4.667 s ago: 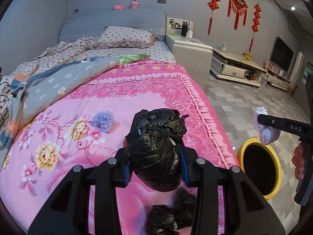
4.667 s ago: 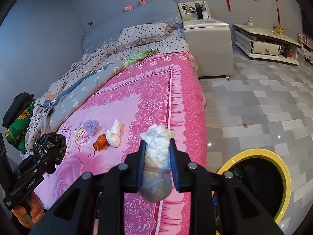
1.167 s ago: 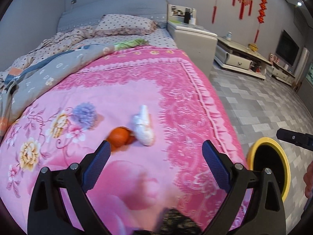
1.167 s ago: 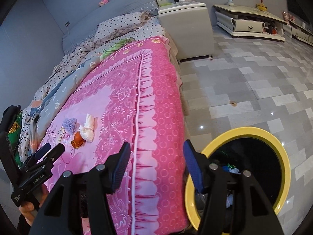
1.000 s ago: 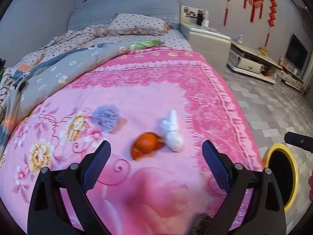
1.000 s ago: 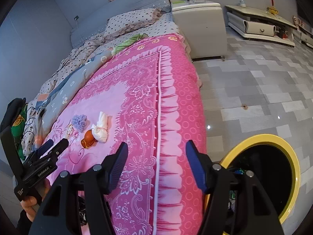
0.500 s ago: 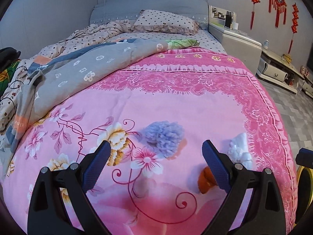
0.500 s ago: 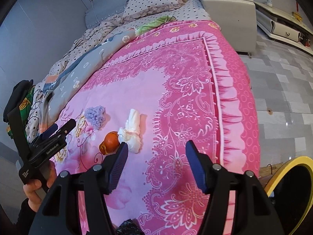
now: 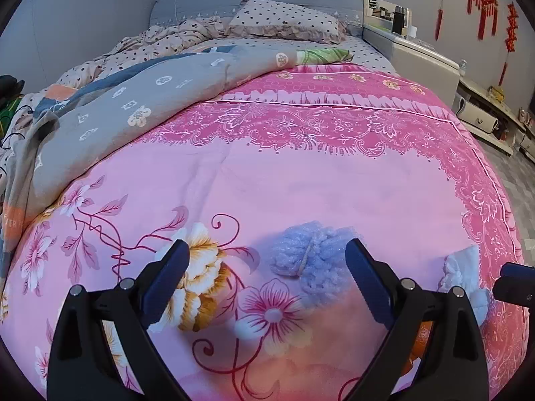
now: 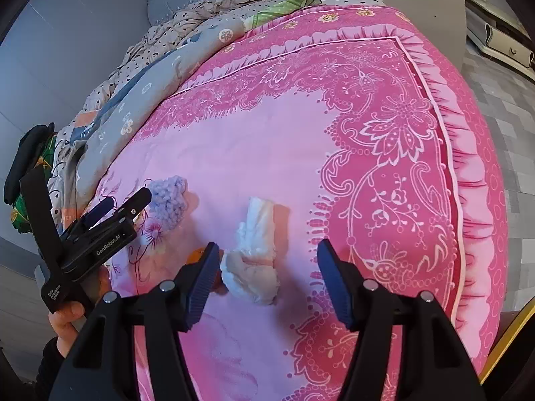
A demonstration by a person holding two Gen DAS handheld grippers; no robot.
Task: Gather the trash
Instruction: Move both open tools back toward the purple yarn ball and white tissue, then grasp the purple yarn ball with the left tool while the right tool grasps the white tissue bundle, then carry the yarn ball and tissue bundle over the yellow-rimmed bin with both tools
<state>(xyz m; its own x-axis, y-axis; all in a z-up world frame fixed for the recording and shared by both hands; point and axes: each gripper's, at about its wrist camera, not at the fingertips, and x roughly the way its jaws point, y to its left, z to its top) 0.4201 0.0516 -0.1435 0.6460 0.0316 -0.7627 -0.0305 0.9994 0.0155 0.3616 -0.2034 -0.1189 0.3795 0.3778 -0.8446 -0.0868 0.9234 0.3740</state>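
Pink floral bedspread (image 9: 301, 180) carries the three scraps left to collect. The fluffy lilac-blue puff of fibre (image 9: 312, 259) lies low and right of centre in the left wrist view, between the spread, empty jaws of the left gripper (image 9: 267, 280), closer to the right-hand one; that claw seems lined up to take it. In the right wrist view the crumpled white tissue wad (image 10: 255, 257) lies low at centre between the parted, empty jaws of the right gripper (image 10: 267, 280), so each claw has its own target. Only this view shows the left gripper from outside, at lower left, held in a hand (image 10: 65, 320), and the bin's yellow rim (image 10: 511, 337) at the lower right edge. A small orange object (image 10: 195, 255) peeks beside the tissue, mostly hidden in both views.
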